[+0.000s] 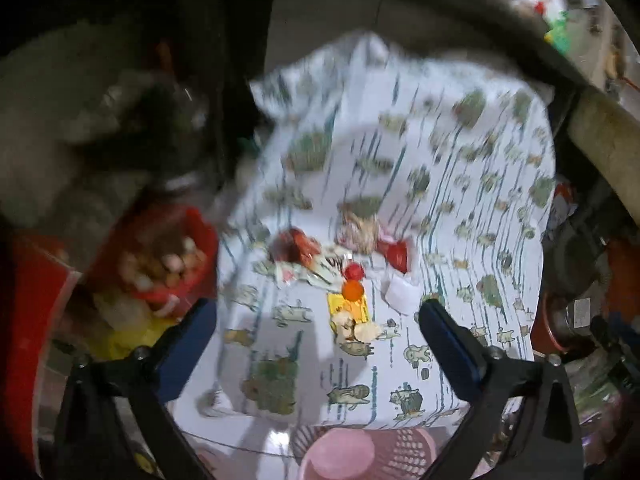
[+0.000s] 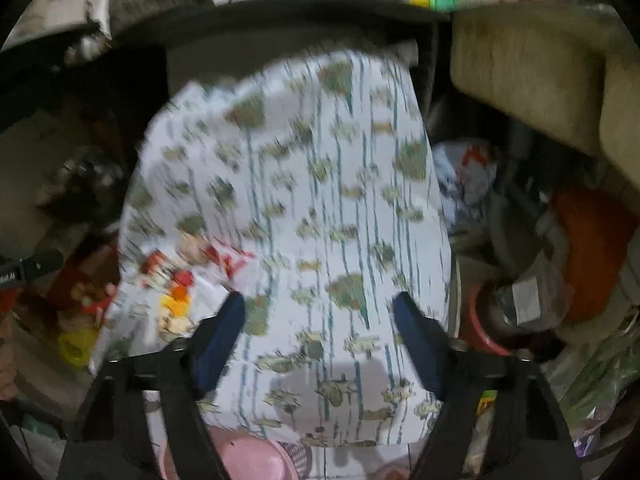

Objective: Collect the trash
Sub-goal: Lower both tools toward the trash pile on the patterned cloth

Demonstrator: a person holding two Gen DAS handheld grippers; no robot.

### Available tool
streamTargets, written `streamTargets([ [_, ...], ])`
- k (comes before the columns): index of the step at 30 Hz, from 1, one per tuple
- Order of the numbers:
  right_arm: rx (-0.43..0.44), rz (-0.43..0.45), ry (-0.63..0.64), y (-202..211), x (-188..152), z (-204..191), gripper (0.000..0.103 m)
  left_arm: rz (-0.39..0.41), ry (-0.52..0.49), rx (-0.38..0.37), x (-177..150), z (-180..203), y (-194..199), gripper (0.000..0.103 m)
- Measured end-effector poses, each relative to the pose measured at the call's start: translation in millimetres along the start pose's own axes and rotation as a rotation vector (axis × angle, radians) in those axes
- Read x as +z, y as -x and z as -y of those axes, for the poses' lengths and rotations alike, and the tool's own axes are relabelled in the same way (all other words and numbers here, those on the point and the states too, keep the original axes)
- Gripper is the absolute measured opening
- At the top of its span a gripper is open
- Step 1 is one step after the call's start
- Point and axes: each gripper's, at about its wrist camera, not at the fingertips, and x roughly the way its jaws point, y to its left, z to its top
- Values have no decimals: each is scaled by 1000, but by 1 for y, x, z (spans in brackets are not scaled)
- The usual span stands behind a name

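Below, the left gripper (image 1: 318, 320) stands wide, its 2 blue pads (image 1: 188, 344) well apart with nothing between them. It hangs over the near part of a white patterned cloth with green and teal prints (image 1: 460, 184) that covers a small table. Just beyond its fingertips, about midway between them, lies the trash: a yellow square scrap (image 1: 347, 309) with pale crumbs at its near edge, an orange round cap (image 1: 353, 290) and a red round cap (image 1: 353, 271) touching it on the far side, then a heap of red and white crumpled wrappers (image 1: 320, 254) spreading left and right. Beside the heap to the right sits a white crumpled paper (image 1: 400, 294).

Off the cloth's left edge is a red plastic bin filled with scraps (image 1: 168, 264), close against the table. At the near edge, partly under the cloth's overhang, a pink perforated plastic basket (image 1: 352, 454) shows. The far half of the cloth is bare and open.

The right gripper (image 2: 318, 312) is narrower yet still parted, empty, over bare cloth near the right edge. From this view the trash lies to the far left of its left pad (image 2: 220, 340). Past the right edge the room is crowded: a red-rimmed vessel (image 2: 480, 320) and an orange rounded object (image 2: 592, 248) stand close. Both views are blurred.
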Motion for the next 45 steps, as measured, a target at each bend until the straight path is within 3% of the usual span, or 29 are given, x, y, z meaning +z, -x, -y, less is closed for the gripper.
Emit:
streamTargets([
  [2,-20,-51,-28,-19,2,2,66,-70,8,-4,4,4,-29,93],
  [6,-28,-126,-38,-52,5,-1,63,-257,-7,-9,3,21,-95,76],
  [10,41,-217,15,-77,16,-16,51,-417,28,-33,-5,22,-139,58],
  [13,115,-276,-12,-96,32,-26,47,-456,47,-20,-7,21,-161,52],
  [15,203,-315,-22,-112,37,-34,47,-476,83,-51,-11,19,-168,52],
  [18,228,-340,-57,-135,25,-39,48,-535,110,-107,-18,23,-176,52],
  [21,295,-432,-135,-164,14,-37,48,-534,66,-58,-21,31,-182,50],
  [22,319,-451,-171,-173,12,-35,48,-536,67,-49,-21,30,-185,41],
  [25,285,-469,-224,-191,7,-32,48,-578,106,-79,-26,25,-194,30],
  [28,276,-457,-198,-203,7,-41,48,-575,86,-66,-26,24,-194,27],
  [33,382,-465,-86,-208,13,-68,49,-558,23,-21,-23,26,-194,21],
  [37,376,-448,-72,-214,15,-85,61,-555,35,-52,-17,29,-192,9],
  [42,387,-484,-72,-221,9,-86,61,-505,33,-33,-12,22,-167,7],
  [45,437,-509,-99,-218,12,-77,61,-493,-3,-7,-7,15,-154,10],
])
